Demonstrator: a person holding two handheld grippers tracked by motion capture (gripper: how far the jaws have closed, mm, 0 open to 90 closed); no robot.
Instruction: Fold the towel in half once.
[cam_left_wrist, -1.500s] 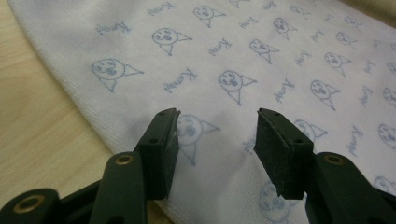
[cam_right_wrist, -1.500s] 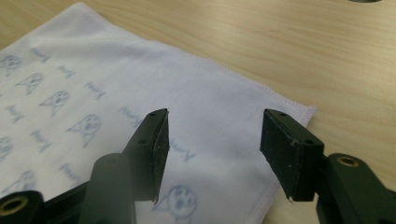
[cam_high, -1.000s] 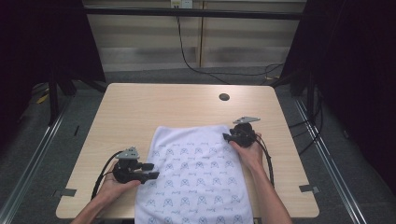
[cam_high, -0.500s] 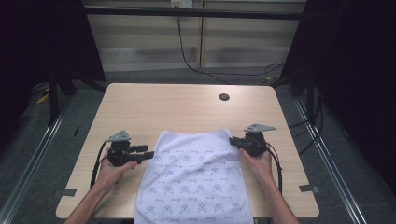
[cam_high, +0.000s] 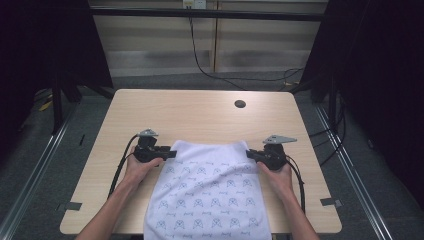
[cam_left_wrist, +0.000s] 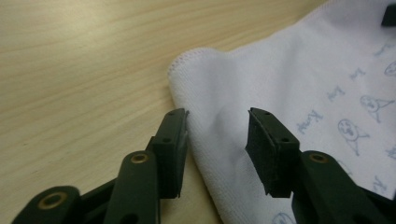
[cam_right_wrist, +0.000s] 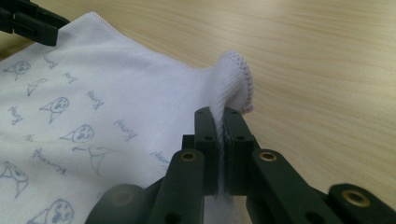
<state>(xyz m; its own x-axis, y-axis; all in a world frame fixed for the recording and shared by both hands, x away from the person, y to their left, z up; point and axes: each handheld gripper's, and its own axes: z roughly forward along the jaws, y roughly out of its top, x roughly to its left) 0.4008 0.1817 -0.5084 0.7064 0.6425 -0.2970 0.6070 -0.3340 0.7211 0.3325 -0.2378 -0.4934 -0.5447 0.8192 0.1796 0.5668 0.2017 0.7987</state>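
A white cloth (cam_high: 210, 192) printed with small blue drawings lies on the wooden table (cam_high: 190, 115) and hangs over its near edge. My right gripper (cam_high: 248, 154) is shut on the cloth's far right corner, which bunches up above its pads (cam_right_wrist: 220, 122). My left gripper (cam_high: 172, 154) is at the far left corner. Its jaws have just been closing and still stand apart (cam_left_wrist: 217, 140), with the cloth's edge (cam_left_wrist: 289, 79) lying between them; the pads do not press on it. The left gripper (cam_right_wrist: 32, 21) also appears far off in the right gripper view.
A dark round hole (cam_high: 240, 104) is in the tabletop at the back right. Bare wood stretches beyond the cloth toward the far edge. Cables trail from both grippers over the table's sides. Dark frames and floor rails stand around the table.
My left hand has moved away from me along the cloth's left edge to its far left corner. My right gripper has shifted right and slightly nearer, and has closed on the far right corner.
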